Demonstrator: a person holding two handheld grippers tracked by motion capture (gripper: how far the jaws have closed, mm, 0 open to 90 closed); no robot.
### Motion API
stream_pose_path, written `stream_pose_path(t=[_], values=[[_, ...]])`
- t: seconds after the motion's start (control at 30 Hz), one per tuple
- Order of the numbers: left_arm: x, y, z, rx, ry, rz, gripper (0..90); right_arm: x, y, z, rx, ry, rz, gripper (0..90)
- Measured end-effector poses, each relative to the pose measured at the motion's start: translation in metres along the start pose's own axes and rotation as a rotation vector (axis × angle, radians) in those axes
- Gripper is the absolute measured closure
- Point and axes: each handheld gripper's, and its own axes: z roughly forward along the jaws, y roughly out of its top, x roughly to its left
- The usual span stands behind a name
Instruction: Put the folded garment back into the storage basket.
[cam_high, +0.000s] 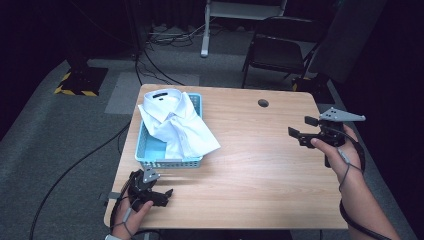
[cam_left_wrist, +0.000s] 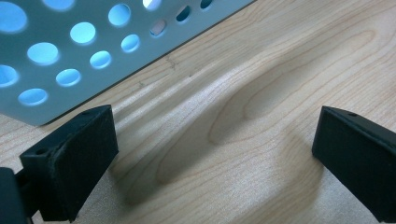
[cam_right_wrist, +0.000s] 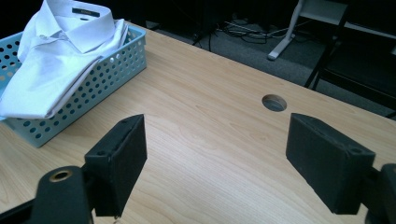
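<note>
Reaching from well off to the basket's (cam_high: 150, 159) right, the right gripper (cam_high: 304, 127), jaws spread and empty like the left gripper's (cam_high: 159, 192) by the basket's near wall, could snag the overhanging white shirt (cam_high: 175, 127) and drag the basket.

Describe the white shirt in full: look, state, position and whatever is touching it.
The white dress shirt is folded, collar up and buttoned, with a dark label inside the neck. The fabric looks crisp and thin. It lies on the light blue perforated basket near the table's left edge, turned askew, with one corner overhanging the right rim. Neither tool touches it.
</note>
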Motion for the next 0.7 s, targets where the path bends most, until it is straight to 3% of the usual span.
stream_pose_path(t=[0.7], values=[[0.000, 0.000, 0.001, -0.002, 0.002, -0.007, 0.3, -0.020, -0.033, -0.017, 0.028, -0.035, 0.006, 20.5]])
